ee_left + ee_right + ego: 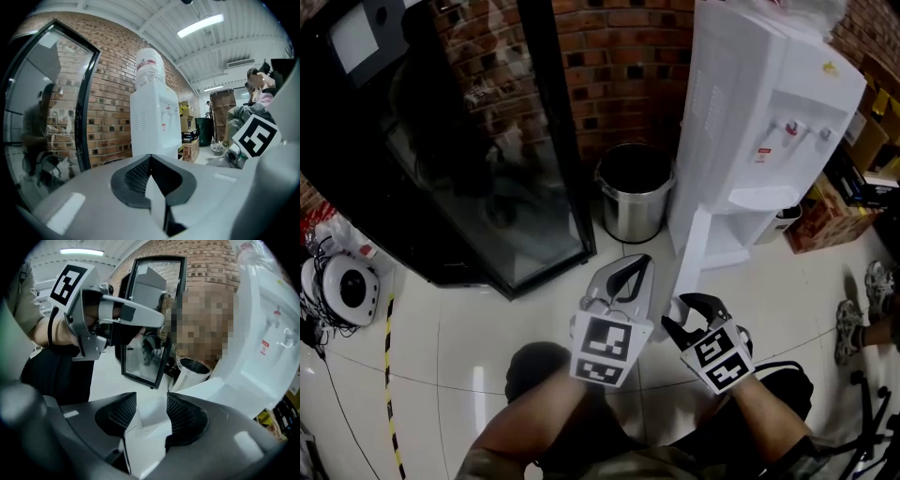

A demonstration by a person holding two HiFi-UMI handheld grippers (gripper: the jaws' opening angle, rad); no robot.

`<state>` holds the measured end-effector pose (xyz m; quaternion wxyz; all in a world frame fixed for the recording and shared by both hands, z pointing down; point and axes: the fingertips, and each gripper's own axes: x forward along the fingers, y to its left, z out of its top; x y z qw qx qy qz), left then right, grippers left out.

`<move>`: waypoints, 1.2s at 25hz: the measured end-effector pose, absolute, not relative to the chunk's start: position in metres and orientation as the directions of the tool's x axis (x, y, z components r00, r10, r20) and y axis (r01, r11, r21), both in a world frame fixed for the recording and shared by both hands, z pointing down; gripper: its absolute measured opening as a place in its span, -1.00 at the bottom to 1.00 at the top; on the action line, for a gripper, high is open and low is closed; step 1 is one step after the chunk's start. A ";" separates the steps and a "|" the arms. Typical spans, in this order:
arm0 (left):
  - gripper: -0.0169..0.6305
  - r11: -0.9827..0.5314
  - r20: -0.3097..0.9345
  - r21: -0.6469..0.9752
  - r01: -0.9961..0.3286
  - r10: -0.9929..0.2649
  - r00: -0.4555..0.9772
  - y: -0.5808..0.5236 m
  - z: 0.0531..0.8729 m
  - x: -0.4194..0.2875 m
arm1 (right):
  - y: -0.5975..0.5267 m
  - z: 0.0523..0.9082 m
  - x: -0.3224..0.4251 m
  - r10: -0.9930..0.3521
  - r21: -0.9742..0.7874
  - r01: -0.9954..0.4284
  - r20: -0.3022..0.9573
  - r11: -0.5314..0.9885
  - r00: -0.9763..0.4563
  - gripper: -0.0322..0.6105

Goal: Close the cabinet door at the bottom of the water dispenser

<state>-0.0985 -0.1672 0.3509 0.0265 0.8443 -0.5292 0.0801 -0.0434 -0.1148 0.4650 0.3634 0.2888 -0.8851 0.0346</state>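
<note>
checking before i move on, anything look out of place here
Yes: the cabinet door at the bottom of the water dispenser stands swung out over the floor instead of shut flush with the front.

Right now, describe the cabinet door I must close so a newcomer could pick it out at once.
Find the tall white water dispenser standing against the brick wall. At its foot, the cabinet door stands swung out over the pale floor. Unlike the round steel pot to its left in the head view, it is a flat, narrow white panel, hanging open.
</note>
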 end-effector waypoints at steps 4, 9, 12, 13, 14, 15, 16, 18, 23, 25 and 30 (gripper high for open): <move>-0.94 -0.446 0.153 -0.034 -0.895 -0.887 0.436 -0.168 0.347 -0.092 | -0.110 0.472 -0.039 -0.465 0.137 -0.529 0.686 0.838 -0.559 -0.30; -0.94 -0.485 0.142 -0.039 -0.874 -0.868 0.475 -0.168 0.344 -0.065 | -0.105 0.472 -0.012 -0.482 0.153 -0.549 0.700 0.822 -0.527 -0.31; -0.94 -0.506 0.149 -0.042 -0.862 -0.856 0.495 -0.170 0.347 -0.049 | -0.106 0.473 0.012 -0.505 0.163 -0.582 0.708 0.797 -0.493 -0.31; -0.94 -0.513 0.152 -0.043 -0.857 -0.852 0.502 -0.171 0.348 -0.043 | -0.106 0.473 0.021 -0.515 0.165 -0.597 0.710 0.785 -0.481 -0.31; -0.94 -0.520 0.155 -0.043 -0.853 -0.847 0.509 -0.172 0.349 -0.037 | -0.108 0.473 0.031 -0.526 0.168 -0.614 0.711 0.771 -0.466 -0.32; -0.94 -0.528 0.157 -0.041 -0.848 -0.842 0.516 -0.172 0.350 -0.031 | -0.109 0.473 0.040 -0.538 0.172 -0.630 0.713 0.757 -0.451 -0.34; -0.94 -0.536 0.159 -0.037 -0.843 -0.836 0.525 -0.172 0.351 -0.025 | -0.111 0.473 0.050 -0.549 0.179 -0.645 0.714 0.743 -0.434 -0.35; -0.94 -0.556 0.154 -0.029 -0.830 -0.823 0.546 -0.171 0.350 -0.010 | -0.118 0.473 0.072 -0.573 0.199 -0.673 0.718 0.712 -0.394 -0.37; -0.94 -0.602 0.144 -0.021 -0.798 -0.792 0.593 -0.169 0.351 0.023 | -0.144 0.475 0.135 -0.624 0.225 -0.752 0.721 0.620 -0.299 -0.51; -0.94 -0.612 0.146 -0.013 -0.791 -0.784 0.604 -0.170 0.352 0.033 | -0.157 0.474 0.157 -0.631 0.221 -0.778 0.727 0.588 -0.271 -0.52; -0.94 -0.627 0.145 0.006 -0.779 -0.770 0.621 -0.179 0.358 0.061 | -0.192 0.474 0.199 -0.659 0.239 -0.815 0.721 0.528 -0.215 -0.50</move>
